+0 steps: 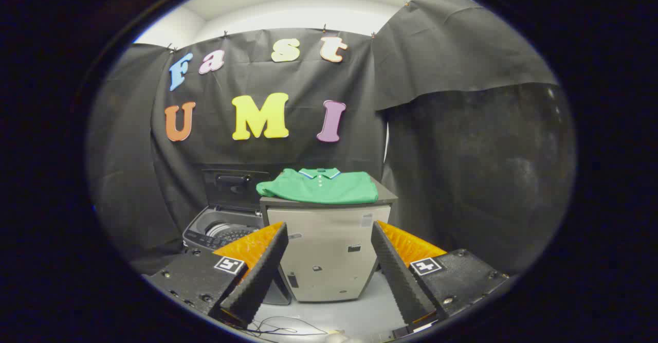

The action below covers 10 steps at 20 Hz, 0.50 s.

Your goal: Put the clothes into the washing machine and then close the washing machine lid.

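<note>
A folded green polo shirt [321,187] lies on top of a pale boxy cabinet [329,250], well beyond my fingers. To the cabinet's left stands a top-loading washing machine [218,230] with its dark lid [234,188] raised upright and the drum showing. My gripper [329,230] is open, its two fingers spread wide and holding nothing, with the cabinet front seen between them. It is some distance short of both the shirt and the washer.
Black cloth walls close in the booth behind and to the right. A pale floor [360,317] runs from the fingers to the cabinet, with thin cables [280,328] lying on it close by.
</note>
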Motion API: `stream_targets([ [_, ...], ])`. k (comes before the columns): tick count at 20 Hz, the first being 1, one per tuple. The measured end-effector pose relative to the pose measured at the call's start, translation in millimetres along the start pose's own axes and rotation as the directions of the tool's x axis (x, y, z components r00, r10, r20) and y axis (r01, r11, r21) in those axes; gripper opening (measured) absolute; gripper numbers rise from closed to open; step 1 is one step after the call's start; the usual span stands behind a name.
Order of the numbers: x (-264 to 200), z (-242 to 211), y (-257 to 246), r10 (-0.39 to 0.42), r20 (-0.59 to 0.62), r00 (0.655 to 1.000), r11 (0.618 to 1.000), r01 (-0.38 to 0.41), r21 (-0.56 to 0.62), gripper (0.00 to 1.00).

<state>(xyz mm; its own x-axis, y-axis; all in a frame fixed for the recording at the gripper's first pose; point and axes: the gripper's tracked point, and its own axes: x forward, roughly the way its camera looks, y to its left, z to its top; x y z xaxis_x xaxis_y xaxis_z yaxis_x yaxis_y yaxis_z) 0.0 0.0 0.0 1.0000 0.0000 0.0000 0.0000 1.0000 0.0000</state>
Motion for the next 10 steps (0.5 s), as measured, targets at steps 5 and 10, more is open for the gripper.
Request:
stream_targets([
  [5, -4.5, 1.3, -1.0, 0.000, 0.003, 1.000, 1.000, 0.000, 0.002, 1.00],
  [10, -7.1, 5.1, 2.1, -0.001, 0.016, 1.000, 1.000, 0.001, -0.012, 1.00],
])
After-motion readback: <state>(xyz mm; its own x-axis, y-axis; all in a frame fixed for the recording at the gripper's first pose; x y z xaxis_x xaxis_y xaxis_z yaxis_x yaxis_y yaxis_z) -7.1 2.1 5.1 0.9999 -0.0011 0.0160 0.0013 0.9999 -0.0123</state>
